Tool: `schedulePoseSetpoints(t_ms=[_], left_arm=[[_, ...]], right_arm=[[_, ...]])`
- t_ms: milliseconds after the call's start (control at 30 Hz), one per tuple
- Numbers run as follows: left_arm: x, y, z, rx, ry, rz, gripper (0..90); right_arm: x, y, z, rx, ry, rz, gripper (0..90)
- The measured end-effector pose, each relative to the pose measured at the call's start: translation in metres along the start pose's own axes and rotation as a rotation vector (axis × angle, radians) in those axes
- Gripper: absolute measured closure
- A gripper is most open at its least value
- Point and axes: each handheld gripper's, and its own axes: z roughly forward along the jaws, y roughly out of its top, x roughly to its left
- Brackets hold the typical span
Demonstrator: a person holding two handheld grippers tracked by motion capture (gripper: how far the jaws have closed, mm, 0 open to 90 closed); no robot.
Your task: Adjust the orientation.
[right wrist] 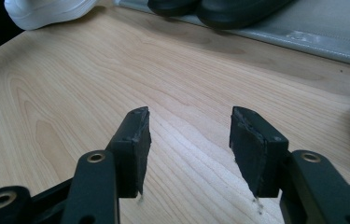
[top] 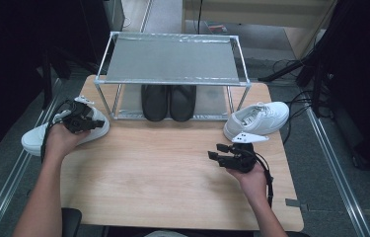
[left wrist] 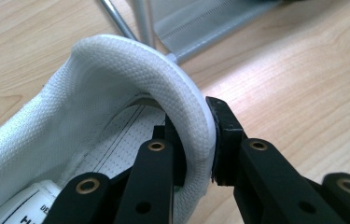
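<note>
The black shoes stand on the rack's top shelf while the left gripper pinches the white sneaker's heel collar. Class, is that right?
Not quite. The black shoes stand on the rack's bottom shelf, as the high view shows. The left gripper does pinch the white sneaker's heel collar.

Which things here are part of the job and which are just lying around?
In use: left claw clamped on the left white shoe; right white shoe; metal rack.
Lying about: black shoes in the rack; floor cables.

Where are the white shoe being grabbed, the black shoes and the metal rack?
white shoe [left wrist: 182, 107], left gripper view, padded heel collar
black shoes [top: 168, 102], high view, toes
metal rack [top: 172, 60], high view, top shelf
</note>
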Motion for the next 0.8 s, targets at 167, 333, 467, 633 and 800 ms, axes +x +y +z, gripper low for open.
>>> schedulePoseSetpoints(t_ms=[167,333,467,633,800], left_arm=[[-0.015,0.002,-0.008,0.022,0.022,0.044,81.1],[-0.028,0.002,-0.020,0.010,0.010,0.054,81.3],[-0.043,0.004,-0.027,0.030,0.043,0.094,81.4],[-0.062,0.006,-0.035,0.027,-0.015,0.101,81.4],[-0.085,0.009,-0.035,0.025,-0.075,0.110,81.7]], right_arm=[[0.001,0.003,0.005,0.008,0.009,-0.005,49.3],[0.002,0.006,0.009,0.006,0.023,-0.018,49.8],[0.003,0.009,0.015,0.017,0.039,-0.029,49.7],[0.006,0.013,0.023,0.030,0.061,-0.042,49.8],[0.008,0.017,0.030,0.038,0.081,-0.049,49.8]])
